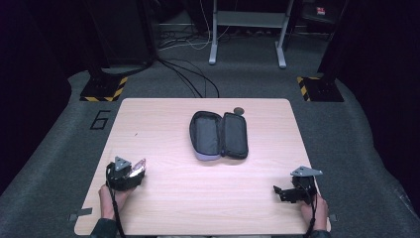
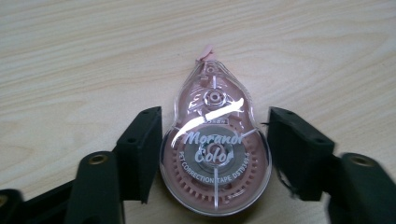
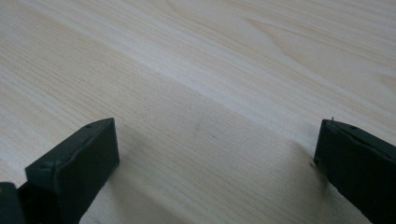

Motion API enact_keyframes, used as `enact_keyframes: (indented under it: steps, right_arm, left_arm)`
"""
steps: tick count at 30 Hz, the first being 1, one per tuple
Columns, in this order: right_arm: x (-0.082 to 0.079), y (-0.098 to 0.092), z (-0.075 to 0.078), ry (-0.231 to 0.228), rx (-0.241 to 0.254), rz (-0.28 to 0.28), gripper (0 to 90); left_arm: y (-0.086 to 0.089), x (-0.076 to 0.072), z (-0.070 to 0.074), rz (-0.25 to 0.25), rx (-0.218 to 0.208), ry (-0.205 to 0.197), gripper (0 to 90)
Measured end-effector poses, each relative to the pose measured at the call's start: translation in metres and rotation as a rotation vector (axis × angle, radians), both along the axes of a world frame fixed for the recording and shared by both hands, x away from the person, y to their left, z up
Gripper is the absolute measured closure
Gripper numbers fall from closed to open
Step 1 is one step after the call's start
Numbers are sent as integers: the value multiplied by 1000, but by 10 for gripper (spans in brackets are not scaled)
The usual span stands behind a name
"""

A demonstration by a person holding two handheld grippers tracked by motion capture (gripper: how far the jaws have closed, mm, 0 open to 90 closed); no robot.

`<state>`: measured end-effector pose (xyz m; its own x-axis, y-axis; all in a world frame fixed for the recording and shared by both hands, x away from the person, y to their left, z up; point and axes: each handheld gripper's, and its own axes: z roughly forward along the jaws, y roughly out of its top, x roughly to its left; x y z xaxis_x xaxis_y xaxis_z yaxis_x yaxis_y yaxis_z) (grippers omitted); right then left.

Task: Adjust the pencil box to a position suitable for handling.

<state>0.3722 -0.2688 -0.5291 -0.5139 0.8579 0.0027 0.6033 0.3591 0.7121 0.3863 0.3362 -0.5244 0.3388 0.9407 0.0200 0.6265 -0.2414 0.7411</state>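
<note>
Seat the Tape Before Heading for the Case

Nearest the person, the left gripper (image 1: 130,173) sits at the table's (image 1: 163,208) left front with a pink correction tape (image 2: 215,149) between its jaws. In the left gripper view the tape lies flat on the wood, its round body between the pads and its narrow tip pointing away. The left pad sits at or very near the shell; the right pad stands clear with a visible gap, so this is not a grasp: the jaws are parted around it. To do the step well, centre the round body between the pads, close evenly on its widest part and keep the jaws low so the smooth, curved shell cannot squirt forward. Lift only once both pads press.

The right gripper (image 1: 287,192) rests at the right front, jaws spread wide with nothing between them over bare wood; it looks free to steady things later.

Farther off, mid-table, the black case (image 1: 219,135) lies unzipped and open flat, well apart from both grippers, the likely place for the tape. A small dark round thing (image 1: 239,110) lies just behind it.
</note>
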Motion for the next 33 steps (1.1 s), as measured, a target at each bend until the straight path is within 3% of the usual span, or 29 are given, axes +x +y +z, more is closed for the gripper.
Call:
enact_keyframes:
  steps: [4,10,13,16,20,25,26,28,33]
  right_arm:
    - [0,0,0,1,-1,0,0]
    - [0,0,0,0,0,-6,0]
    - [-3,2,0,-8,0,-41,0]
    - [-5,3,0,-3,-1,-61,0]
    - [-9,8,-1,-16,10,-130,0]
    - [-11,10,0,-3,5,-176,0]
    - [-10,11,1,1,12,-175,13]
    - [-9,15,5,14,85,-193,15]
    - [-5,33,17,16,123,-182,36]
  left_arm:
    - [1,-3,4,3,-12,-9,196]
    - [5,-22,16,4,-25,-51,142]
    - [8,-33,19,22,-23,-71,108]
    - [11,-43,15,33,-28,-59,75]
    - [15,-54,7,56,-33,-42,46]
    - [20,-60,-1,72,-19,-25,22]
    - [21,-60,-2,74,-14,-27,17]
    - [22,-61,-5,77,-14,-22,13]
    - [21,-59,-8,70,2,-2,4]
